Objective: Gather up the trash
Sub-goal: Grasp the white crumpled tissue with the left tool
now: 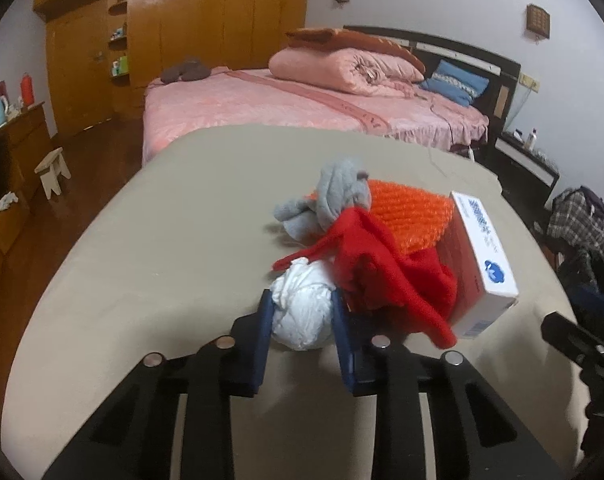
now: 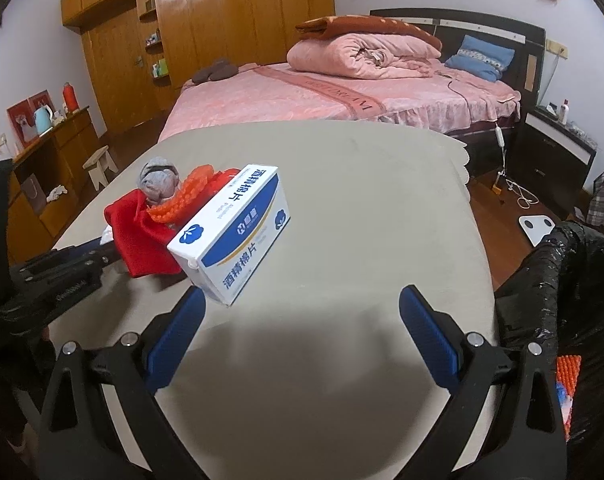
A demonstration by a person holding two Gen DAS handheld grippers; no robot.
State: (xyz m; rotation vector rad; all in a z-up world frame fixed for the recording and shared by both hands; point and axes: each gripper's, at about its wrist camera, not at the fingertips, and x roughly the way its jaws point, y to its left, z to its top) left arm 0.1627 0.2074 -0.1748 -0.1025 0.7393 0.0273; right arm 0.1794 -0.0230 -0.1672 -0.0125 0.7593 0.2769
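On the beige-covered bench [image 1: 150, 248], near its front edge, a small heap of rubbish waits: a white paper wad [image 1: 302, 316], a red cloth [image 1: 386, 268], a grey rag [image 1: 334, 200], orange bubble wrap [image 1: 410, 216] and a blue-and-white box [image 2: 238, 232]. The left tool [image 1: 302, 308] has its blue pads pressed on either side of the white paper wad, which rests on the bench and touches the red cloth. The right tool [image 2: 302, 316] gapes wide with nothing in it; the box's near corner lies just ahead of its left finger, not between the pads. Beside the bench on the right stands a black trash bag [image 2: 574, 280], its mouth open, with some orange scrap already inside. The step in hand looks like the pickup of the wad. Next it probably needs lifting clear without dragging the red cloth along, then carrying across to the bag.
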